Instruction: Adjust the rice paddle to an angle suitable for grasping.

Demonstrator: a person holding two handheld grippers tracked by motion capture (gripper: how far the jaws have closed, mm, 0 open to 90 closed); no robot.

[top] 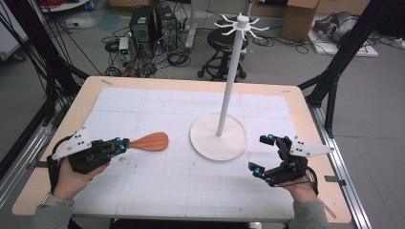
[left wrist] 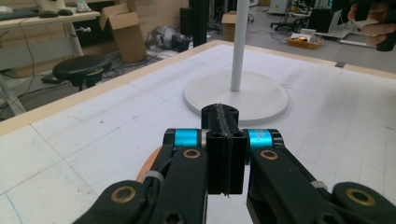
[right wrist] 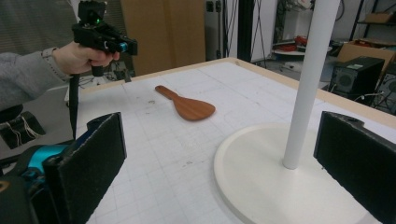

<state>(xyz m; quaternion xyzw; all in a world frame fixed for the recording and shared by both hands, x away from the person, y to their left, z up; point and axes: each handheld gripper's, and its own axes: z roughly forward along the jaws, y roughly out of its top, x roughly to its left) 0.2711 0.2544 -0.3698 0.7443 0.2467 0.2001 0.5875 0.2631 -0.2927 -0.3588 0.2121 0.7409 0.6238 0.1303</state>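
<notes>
the flat reddish-brown wooden spatula lies on the white gridded table mat, blade towards the white hanging stand with its round base, probably bound for the hooks up top. left gripper sits right at the handle end; in its own view the jaws are pressed together, and whether they pinch the handle is hard to tell, since the right gripper view shows that hand raised off the wood. right gripper waits beside the base, jaws spread wide, ready to help.

The spatula looks like smooth reddish wood; the stand is perhaps matt white plastic.
</notes>
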